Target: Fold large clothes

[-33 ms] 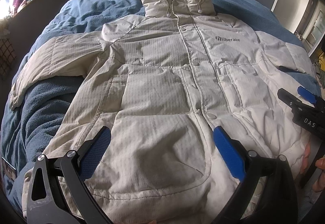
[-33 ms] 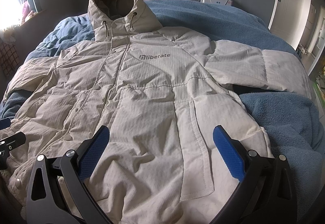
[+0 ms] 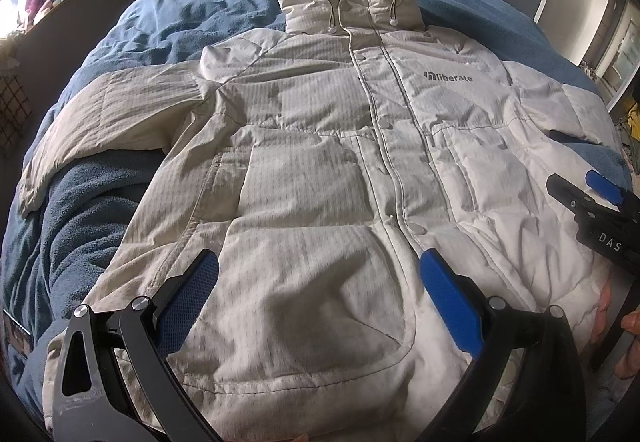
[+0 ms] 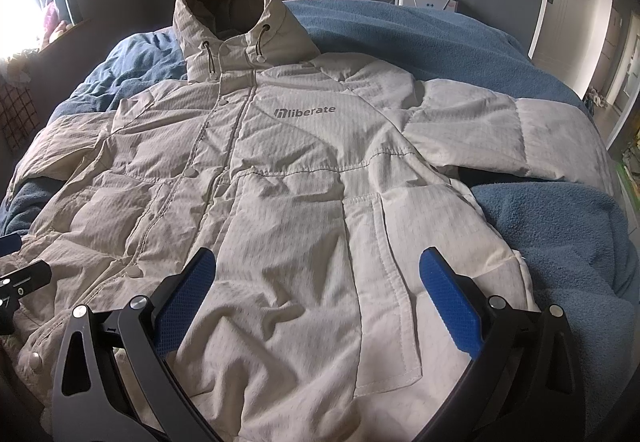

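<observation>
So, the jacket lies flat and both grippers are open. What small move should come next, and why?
Probably bring the left gripper to the left sleeve to fold it inward. The jacket lies spread face up on the blue blanket, both sleeves out, nothing folded yet, and the right gripper holds nothing either.

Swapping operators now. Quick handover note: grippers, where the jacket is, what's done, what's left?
Left gripper: open, empty, above the jacket's lower front.
Right gripper: open, empty, above the lower front on the other side.
Jacket: face up on the blue blanket, front closed, both sleeves spread out to the sides, hood at the far end.
Done: laid out flat; no fold made yet.
Left: fold in the sleeves, then fold the body and hood.
</observation>
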